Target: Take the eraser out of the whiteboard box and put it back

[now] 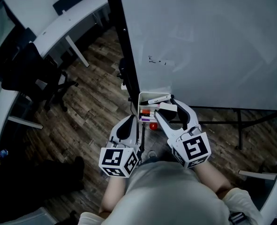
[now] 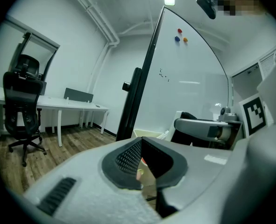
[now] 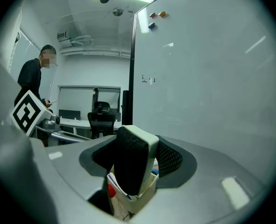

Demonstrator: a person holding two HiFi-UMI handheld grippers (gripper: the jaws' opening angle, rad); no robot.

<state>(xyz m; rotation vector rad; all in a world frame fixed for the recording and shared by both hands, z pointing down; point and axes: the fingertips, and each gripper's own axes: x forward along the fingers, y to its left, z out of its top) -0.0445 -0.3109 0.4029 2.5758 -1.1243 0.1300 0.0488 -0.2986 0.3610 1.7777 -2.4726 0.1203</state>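
**Q:** What colours are showing between the right gripper's (image 1: 167, 108) black mesh pads (image 3: 171, 158)?

**A:** The eraser (image 3: 134, 157) is showing a white back and black felt.

**Q:** And around the claw?

**A:** Beneath its tips, the box (image 1: 140, 106) is appearing cream. Behind it, the cube (image 1: 193, 150) is displaying black-and-white squares. Below, the floor (image 1: 91, 111) is showing dark wood grain.

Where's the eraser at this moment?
The eraser is clamped between the jaws of the right gripper, in the middle of the right gripper view, right over the white box at the foot of the whiteboard.
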